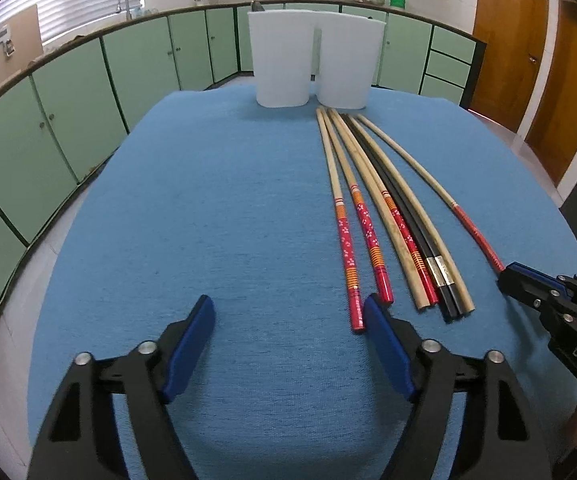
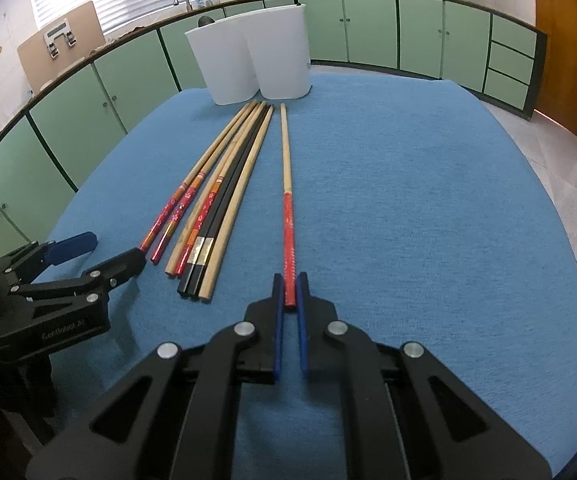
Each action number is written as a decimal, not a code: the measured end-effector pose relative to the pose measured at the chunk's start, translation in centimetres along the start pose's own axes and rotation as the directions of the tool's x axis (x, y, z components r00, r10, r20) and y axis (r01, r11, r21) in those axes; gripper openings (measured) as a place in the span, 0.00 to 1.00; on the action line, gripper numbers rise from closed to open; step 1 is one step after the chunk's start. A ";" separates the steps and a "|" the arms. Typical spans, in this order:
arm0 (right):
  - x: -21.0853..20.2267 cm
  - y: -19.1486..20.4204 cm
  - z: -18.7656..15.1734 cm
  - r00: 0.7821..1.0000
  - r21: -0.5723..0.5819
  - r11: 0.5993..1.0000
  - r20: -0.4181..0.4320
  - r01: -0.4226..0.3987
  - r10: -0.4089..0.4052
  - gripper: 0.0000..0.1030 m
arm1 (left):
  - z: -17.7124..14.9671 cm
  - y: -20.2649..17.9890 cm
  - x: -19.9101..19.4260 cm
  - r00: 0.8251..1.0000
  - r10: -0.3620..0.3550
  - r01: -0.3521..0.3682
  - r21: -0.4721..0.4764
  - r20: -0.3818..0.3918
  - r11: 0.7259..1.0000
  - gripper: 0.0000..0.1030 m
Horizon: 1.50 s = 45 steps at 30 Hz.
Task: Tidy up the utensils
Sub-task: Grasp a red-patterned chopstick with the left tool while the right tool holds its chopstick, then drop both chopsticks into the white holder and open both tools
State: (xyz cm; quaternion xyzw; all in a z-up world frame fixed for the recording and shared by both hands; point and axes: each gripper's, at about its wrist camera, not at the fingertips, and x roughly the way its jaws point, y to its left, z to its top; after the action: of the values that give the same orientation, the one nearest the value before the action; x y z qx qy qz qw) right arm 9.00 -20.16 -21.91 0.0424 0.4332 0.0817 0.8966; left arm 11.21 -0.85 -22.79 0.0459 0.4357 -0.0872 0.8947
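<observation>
Several chopsticks lie side by side on the blue tablecloth, some with red patterned ends, two black, some plain wood; they also show in the right wrist view. One red-ended chopstick lies apart to their right, and my right gripper is shut on its red end. The same chopstick runs to my right gripper in the left wrist view. My left gripper is open over bare cloth, its right finger beside the leftmost chopstick's red end. It appears at the left in the right wrist view.
Two white tall containers stand together at the table's far edge, just past the chopstick tips. Green kitchen cabinets curve around behind, with wooden doors at the right. Bare cloth spreads left and right of the chopsticks.
</observation>
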 end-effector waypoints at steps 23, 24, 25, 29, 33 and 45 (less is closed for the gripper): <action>-4.4 -0.2 3.3 0.991 -0.044 0.999 0.131 0.004 0.002 0.05 | 2.6 0.8 -6.3 0.987 -0.041 0.035 0.042 0.153 0.999 0.06; -5.1 -0.4 3.9 0.989 -0.044 0.999 0.147 0.002 0.004 0.05 | 3.0 1.0 -6.8 0.986 -0.044 0.037 0.043 0.163 0.998 0.06; -5.7 -0.5 4.4 0.987 -0.044 0.999 0.161 0.001 0.006 0.05 | 3.6 1.3 -7.7 0.982 -0.047 0.040 0.042 0.184 0.998 0.06; -8.3 -0.7 6.9 0.974 -0.054 0.999 0.226 -0.008 0.020 0.05 | 5.5 2.1 -10.5 0.964 -0.054 0.047 0.032 0.261 0.998 0.06; -10.2 -0.8 9.4 0.962 -0.055 0.998 0.269 -0.030 0.044 0.05 | 7.4 2.7 -12.8 0.944 -0.068 0.061 0.031 0.322 0.998 0.06; -12.0 -0.7 17.3 0.959 -0.090 0.992 0.262 -0.090 0.111 0.05 | 13.9 2.9 -13.1 0.923 -0.114 0.094 0.070 0.367 0.993 0.05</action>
State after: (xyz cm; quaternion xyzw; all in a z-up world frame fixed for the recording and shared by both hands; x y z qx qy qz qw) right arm 15.31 -23.16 -1.99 0.0405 0.3026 0.1374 0.9423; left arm 14.55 1.28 -3.90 0.0284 0.2585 -0.1527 0.9534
